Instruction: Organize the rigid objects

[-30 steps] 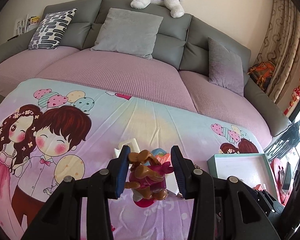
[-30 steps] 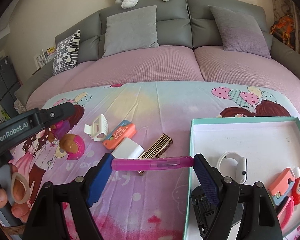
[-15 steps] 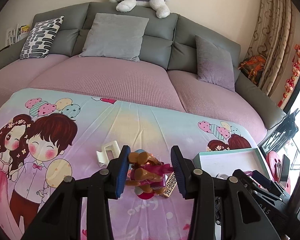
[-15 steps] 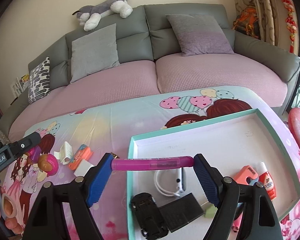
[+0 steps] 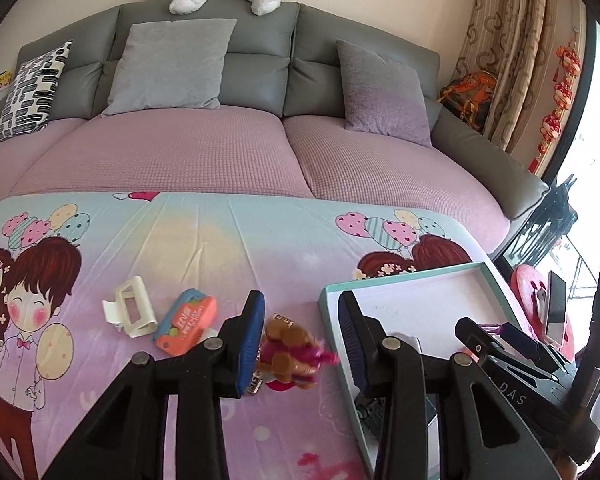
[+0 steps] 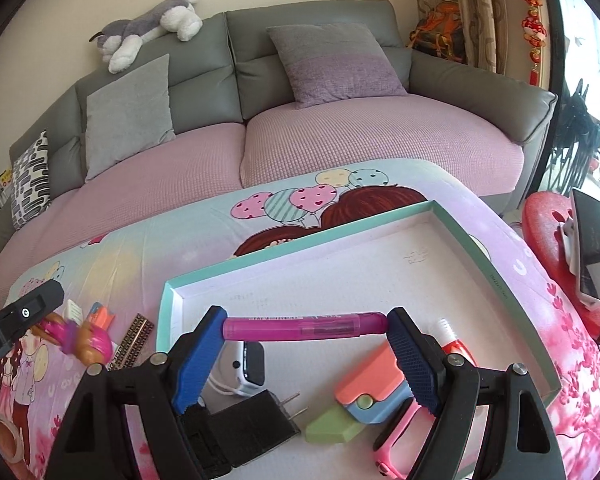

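My left gripper [image 5: 300, 332] carries a brown and pink doll [image 5: 290, 356] above the cartoon cloth, just left of the teal box's rim [image 5: 404, 278]. Its jaws are closing on the doll, which sits against the left pad. The right wrist view shows the doll [image 6: 80, 340] hanging clear of the cloth under a left finger [image 6: 28, 312]. My right gripper [image 6: 306, 328] is shut on a pink pen [image 6: 300, 326], gripped crosswise by its ends, above the box [image 6: 300, 240]. Inside lie a white smartwatch [image 6: 252, 364], a black charger [image 6: 252, 420], a coral folding tool [image 6: 370, 392] and a red tube [image 6: 452, 342].
On the cloth left of the box are a white hair claw [image 5: 130, 312], an orange case [image 5: 188, 322] and a gold-patterned bar [image 6: 134, 340]. A grey and pink sofa [image 5: 228, 152] runs behind. A red stool [image 6: 548, 240] with a phone [image 6: 590, 248] stands at the right.
Both grippers have swung to the right. The pen went from above the cloth to above the box. The doll travelled toward the box's left edge and now sits nearer the left pad.
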### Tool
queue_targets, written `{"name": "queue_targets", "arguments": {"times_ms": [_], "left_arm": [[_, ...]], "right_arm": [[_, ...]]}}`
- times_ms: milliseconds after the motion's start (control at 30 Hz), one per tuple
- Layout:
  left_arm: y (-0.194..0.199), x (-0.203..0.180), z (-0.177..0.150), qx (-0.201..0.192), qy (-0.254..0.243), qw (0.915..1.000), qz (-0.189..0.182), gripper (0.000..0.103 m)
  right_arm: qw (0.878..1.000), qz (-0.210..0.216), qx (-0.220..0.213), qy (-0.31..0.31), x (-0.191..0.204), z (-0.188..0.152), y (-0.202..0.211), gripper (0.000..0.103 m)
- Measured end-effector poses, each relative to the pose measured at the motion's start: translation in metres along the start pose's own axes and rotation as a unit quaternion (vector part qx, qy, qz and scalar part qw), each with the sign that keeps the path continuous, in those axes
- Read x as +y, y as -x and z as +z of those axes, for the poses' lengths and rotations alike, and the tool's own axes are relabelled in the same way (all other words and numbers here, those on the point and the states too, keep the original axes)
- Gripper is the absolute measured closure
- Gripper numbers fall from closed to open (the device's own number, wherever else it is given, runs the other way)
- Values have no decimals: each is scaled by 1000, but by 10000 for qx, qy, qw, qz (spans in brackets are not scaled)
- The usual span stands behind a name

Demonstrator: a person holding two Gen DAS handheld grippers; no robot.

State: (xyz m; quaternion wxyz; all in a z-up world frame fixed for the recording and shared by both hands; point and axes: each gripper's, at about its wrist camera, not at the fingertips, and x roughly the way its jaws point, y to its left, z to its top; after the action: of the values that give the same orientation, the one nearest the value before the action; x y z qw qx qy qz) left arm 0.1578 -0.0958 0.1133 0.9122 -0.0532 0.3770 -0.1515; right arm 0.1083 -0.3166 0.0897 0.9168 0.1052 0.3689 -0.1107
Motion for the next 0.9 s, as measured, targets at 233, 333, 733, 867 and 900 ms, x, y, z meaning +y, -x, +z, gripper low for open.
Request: {"name": "queue_targets", "arguments": {"times_ms": [233, 333, 733, 867, 900], "left_arm": [[-27, -41, -1, 281, -541, 9981, -75, 66], [-31, -41, -8, 387, -495, 9980, -1, 66], [-32, -8, -49, 1045, 109, 9940, 293, 66], [-35, -4, -60, 1240, 175, 9917, 303, 66], [-36, -3, -62, 1293, 178, 9910, 305, 65]], "right_arm": [[9992, -129, 98, -359, -27, -2, -6, 20], [9985, -136, 111, -510, -37, -2, -6, 19], [9975, -128, 404, -557, -39, -7, -13, 20], [9970, -209, 518, -544, -38, -10, -16, 20], [9969, -226, 527, -543, -37, -10, -16, 20]]}}
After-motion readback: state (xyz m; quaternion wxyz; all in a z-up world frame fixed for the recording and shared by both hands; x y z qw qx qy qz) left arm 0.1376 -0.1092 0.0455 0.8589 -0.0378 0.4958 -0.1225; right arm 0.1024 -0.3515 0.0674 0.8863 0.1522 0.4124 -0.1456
